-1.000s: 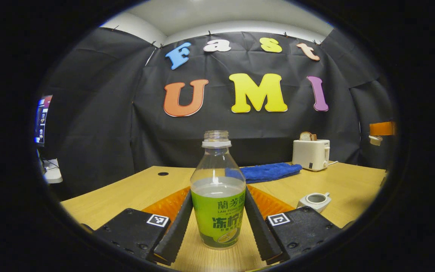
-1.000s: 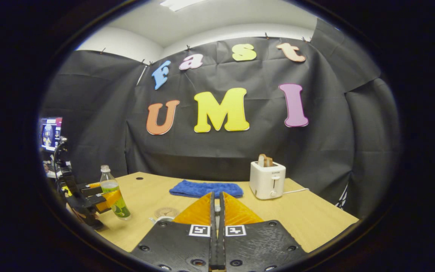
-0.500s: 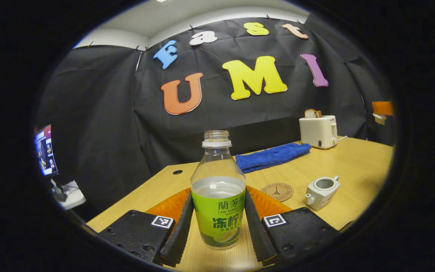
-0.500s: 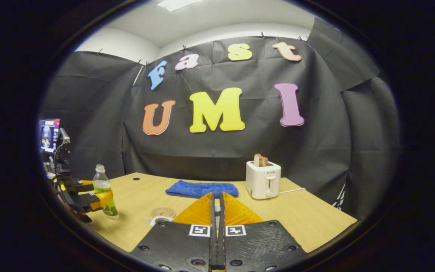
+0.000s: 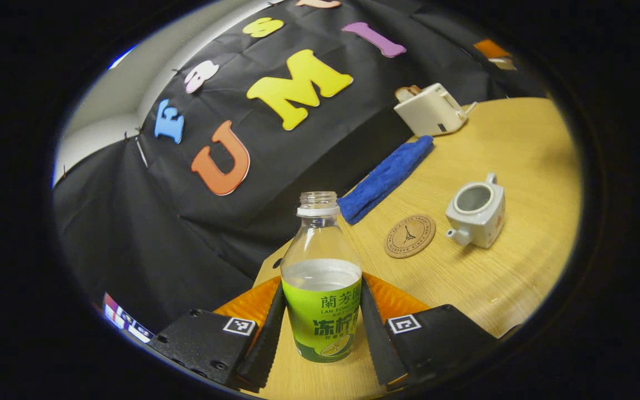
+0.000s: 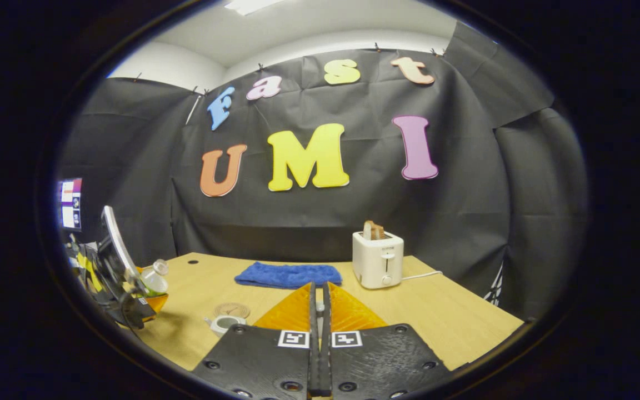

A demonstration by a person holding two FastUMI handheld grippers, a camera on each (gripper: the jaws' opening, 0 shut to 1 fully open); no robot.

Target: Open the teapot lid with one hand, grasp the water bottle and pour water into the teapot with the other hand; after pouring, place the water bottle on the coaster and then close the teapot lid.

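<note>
In the left gripper view, the left gripper [image 5: 320,333] clamps the uncapped water bottle [image 5: 321,289], raised over the counter [image 5: 520,144]; the lidless teapot [image 5: 476,208] sits beside the coaster [image 5: 409,236] mid-counter. In the right gripper view, the right gripper [image 6: 320,311] is closed, something small at its tips, unidentifiable.

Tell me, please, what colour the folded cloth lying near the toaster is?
The cloth is blue, seen best in the right gripper view.

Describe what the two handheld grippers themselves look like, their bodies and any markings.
Left gripper: black bolted blocks, each carrying a square black-and-white marker, ribbed orange panels behind, and fingers with serrated inner edges. Right gripper: the same black blocks, paired markers and orange panels.
</note>
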